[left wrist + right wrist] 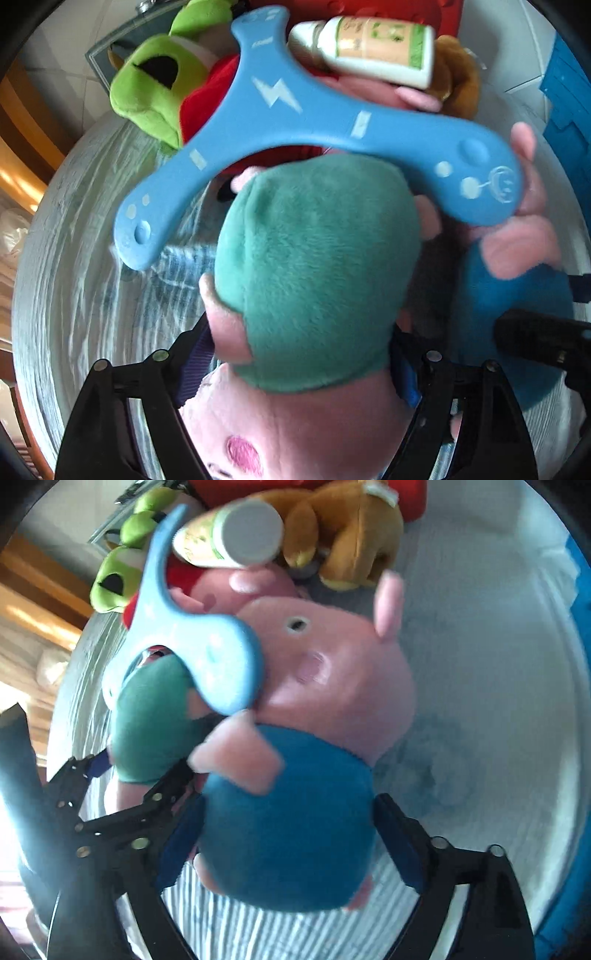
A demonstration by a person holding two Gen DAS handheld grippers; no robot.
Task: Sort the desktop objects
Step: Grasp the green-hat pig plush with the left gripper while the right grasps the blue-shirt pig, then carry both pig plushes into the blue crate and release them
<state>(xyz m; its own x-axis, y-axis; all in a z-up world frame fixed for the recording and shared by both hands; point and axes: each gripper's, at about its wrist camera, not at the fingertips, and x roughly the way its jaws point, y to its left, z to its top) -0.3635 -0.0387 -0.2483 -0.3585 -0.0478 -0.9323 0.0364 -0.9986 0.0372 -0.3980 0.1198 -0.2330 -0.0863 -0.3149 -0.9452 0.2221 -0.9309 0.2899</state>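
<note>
No legible words anywhere. Blue three-armed boomerang (314, 122): white lightning bolt sign at its centre, small white bars and dots along the arms, a round emblem at the right tip, tiny lettering on the upper arm blurred. White bottle (369, 48) just above the boomerang: green-and-peach label, print too blurred to read.

Light: we see bright daylight, strongest left of the blue three-armed toy (295, 122).
Glare: white washout at the right-wrist view's left edge.
Blur: the nearest plush smears softly.
Edges: fisheye bending, dark corners.
</note>
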